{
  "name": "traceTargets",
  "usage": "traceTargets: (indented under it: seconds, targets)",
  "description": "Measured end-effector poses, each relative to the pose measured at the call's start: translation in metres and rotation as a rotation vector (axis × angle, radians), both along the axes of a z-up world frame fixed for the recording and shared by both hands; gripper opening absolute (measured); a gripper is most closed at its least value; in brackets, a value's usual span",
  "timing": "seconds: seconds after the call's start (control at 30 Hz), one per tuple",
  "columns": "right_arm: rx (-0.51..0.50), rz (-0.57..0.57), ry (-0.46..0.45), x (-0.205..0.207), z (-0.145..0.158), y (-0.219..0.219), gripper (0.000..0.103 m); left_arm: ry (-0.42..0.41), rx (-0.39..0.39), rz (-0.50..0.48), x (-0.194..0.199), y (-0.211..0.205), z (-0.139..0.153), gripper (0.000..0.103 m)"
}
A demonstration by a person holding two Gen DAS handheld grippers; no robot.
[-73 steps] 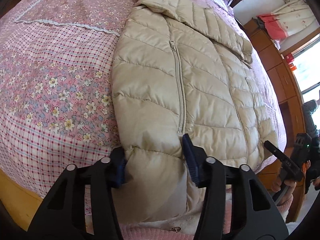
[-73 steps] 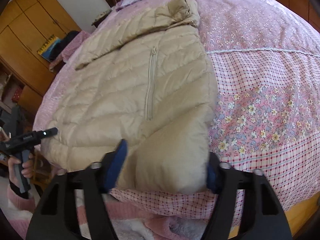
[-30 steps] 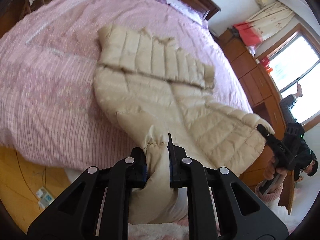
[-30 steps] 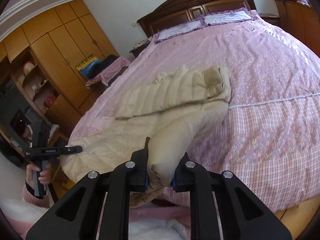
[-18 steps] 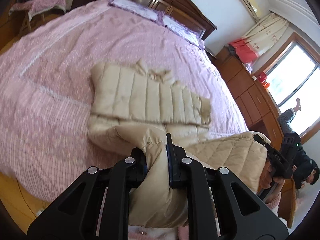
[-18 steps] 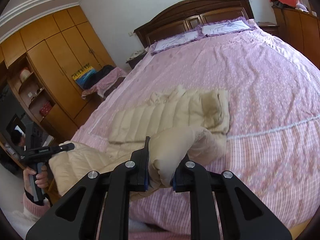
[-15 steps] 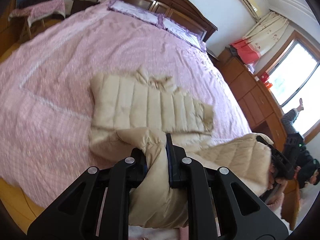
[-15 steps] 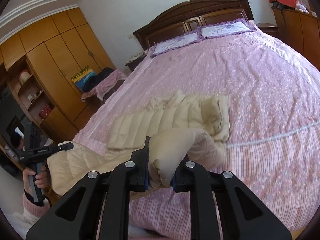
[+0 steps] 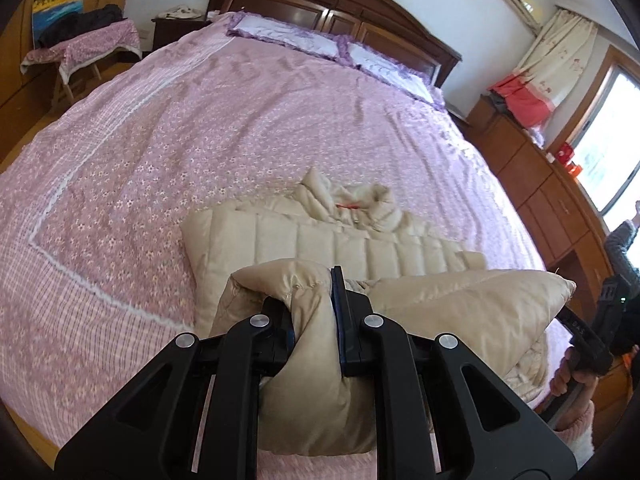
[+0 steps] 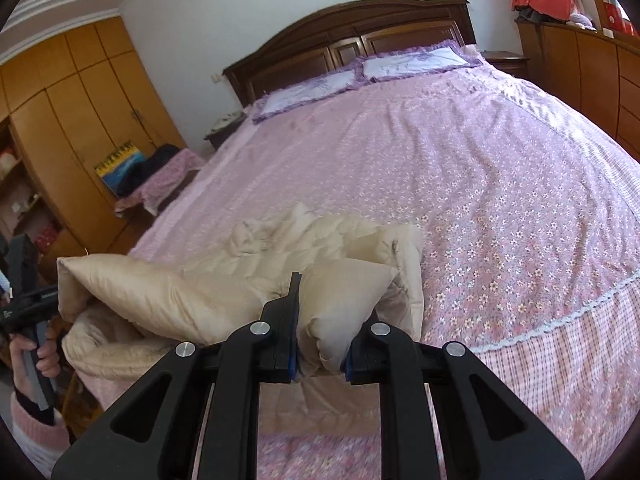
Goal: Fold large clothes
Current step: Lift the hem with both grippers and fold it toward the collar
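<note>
Home bedroom: quilted bed (image 9: 280, 128), wooden headboard (image 10: 360, 36), wardrobe (image 10: 92, 120).

No text can be read: small white markings on each hand-held gripper (image 9: 581, 327) (image 10: 38, 298) seen from the other's camera are too blurred.

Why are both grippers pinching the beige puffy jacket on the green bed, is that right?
Almost. Both grippers, left and right, do pinch the beige puffer jacket, but the bedspread is pink with small flowers, not green. The left wrist view shows it.
</note>
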State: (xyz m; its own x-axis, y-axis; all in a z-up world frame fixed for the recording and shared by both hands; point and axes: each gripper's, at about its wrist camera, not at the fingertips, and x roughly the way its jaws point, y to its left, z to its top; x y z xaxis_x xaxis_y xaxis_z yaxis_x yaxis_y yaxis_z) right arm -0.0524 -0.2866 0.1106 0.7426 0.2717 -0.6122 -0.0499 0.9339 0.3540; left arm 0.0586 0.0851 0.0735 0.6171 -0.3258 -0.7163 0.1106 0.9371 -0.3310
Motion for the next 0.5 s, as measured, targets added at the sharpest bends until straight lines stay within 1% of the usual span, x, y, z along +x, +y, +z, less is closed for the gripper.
traceTargets:
  seconds: [0.13, 0.2, 0.37, 0.5]
  targets:
    - [-0.056, -0.013, 0.031, 0.026, -0.017, 0.004, 0.017, 0.023, 0.052, 0.019, 0.026, -0.004, -0.024, 0.014]
    - [-0.083, -0.018, 0.046, 0.038, -0.025, 0.007, 0.017, 0.035, 0.056, 0.027, 0.037, -0.004, -0.034, 0.014]
    - [-0.112, -0.017, 0.084, 0.062, -0.048, 0.010, 0.017, 0.086, 0.076, 0.035, 0.061, -0.005, -0.064, 0.015]
    - [-0.133, -0.018, 0.109, 0.078, -0.063, 0.011, 0.020, 0.096, 0.107, 0.027, 0.075, -0.011, -0.075, 0.016]
